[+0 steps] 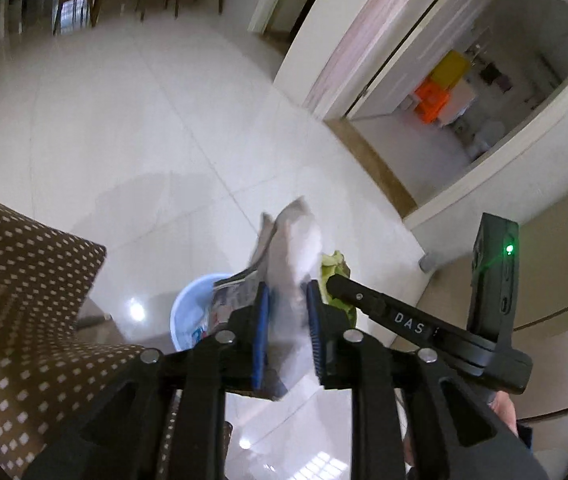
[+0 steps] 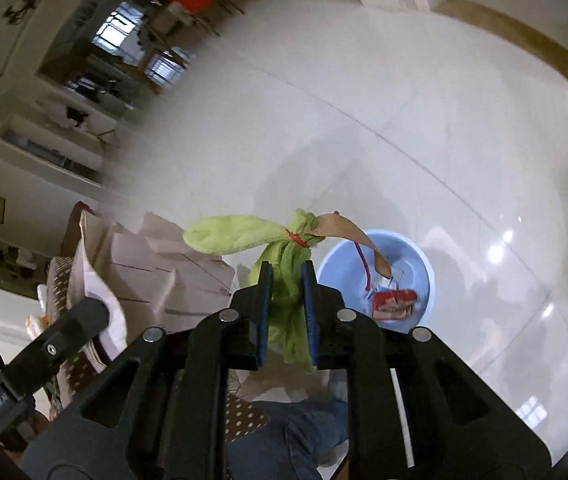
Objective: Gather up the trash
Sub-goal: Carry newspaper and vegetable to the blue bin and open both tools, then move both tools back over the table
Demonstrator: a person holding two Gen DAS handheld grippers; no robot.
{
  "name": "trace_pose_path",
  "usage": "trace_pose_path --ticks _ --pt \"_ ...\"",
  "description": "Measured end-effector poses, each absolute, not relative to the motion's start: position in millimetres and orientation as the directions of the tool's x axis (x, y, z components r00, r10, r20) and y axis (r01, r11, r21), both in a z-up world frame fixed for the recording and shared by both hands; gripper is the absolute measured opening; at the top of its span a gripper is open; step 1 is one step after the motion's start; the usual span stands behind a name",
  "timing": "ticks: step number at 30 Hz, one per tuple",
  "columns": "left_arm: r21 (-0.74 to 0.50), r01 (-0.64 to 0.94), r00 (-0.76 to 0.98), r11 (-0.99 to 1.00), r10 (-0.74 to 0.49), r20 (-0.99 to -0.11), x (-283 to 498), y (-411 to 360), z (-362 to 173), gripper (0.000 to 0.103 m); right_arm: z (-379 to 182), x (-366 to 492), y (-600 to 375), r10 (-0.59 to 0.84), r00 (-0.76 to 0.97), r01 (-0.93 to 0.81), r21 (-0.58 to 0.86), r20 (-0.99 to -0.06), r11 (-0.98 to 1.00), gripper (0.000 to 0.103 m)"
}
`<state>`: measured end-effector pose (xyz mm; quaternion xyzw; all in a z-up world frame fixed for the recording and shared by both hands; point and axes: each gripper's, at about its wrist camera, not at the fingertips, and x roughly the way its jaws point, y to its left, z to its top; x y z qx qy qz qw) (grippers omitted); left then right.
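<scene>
Left gripper (image 1: 287, 292) pinches a crumpled white paper wad (image 1: 298, 246) between its blue pads, jaws narrowly parted around it. Right gripper (image 2: 287, 276) clamps a green cloth bundle (image 2: 279, 256), tied with a red band, a tan strap (image 2: 350, 236) trailing from the knot. Both are held above the tiled floor. Light-blue basin (image 2: 416, 258) sits on the floor below, near the cloth, with red wrappers (image 2: 394, 300) inside.

Pale crumpled paper wad (image 1: 298, 240) sticks upright above the light-blue basin (image 1: 187, 304), off the floor. Green cloth (image 2: 284, 264), tied with a red band, tan strap trailing, hangs just left of that basin (image 2: 416, 264). Inside it: red-and-tan wrappers (image 2: 394, 304), lying flat.
</scene>
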<state>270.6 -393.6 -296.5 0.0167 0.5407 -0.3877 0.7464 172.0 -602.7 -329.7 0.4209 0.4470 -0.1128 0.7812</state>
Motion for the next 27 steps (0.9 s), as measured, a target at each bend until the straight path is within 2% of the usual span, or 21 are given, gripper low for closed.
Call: trace_pose_path --ticks 1,2,3,4,5,11,18,27 --pt "-0.393 0.597 0.107 0.7 -0.555 -0.825 269 -395 -301 0.029 -335 174 -605 0.221 0.582 0.554 0.58 -0.783 0.597 0.031" --pt "-0.393 0.596 0.098 0.7 -0.549 -0.83 272 -397 -306 0.048 -338 175 -607 0.229 0.588 0.558 0.594 -0.776 0.58 0.059" --pt "-0.395 0.594 0.1 0.701 -0.551 -0.828 274 -395 -307 0.056 -340 173 -609 0.228 0.591 0.563 0.599 -0.773 0.57 0.075" --pt "-0.388 0.59 0.113 0.708 -0.548 -0.829 276 -394 -308 0.068 -341 170 -611 0.226 0.594 0.566 0.601 -0.772 0.565 0.075" --pt "-0.376 0.582 0.132 0.721 -0.54 -0.831 277 -391 -307 0.072 -341 169 -613 0.227 0.596 0.568 0.604 -0.77 0.559 0.075" --pt "-0.328 0.583 0.215 0.744 -0.53 -0.82 278 -378 -284 0.081 -335 157 -615 0.173 0.593 0.587 0.57 -0.786 0.575 0.096" --pt "-0.281 0.608 0.308 0.742 -0.547 -0.778 262 -359 -239 0.085 -300 147 -594 0.097 0.6 0.591 0.522 -0.794 0.615 0.097" --pt "-0.21 0.624 0.439 0.752 -0.561 -0.702 231 -315 -176 0.09 -218 144 -549 0.011 0.681 0.518 0.491 -0.732 0.7 0.097"
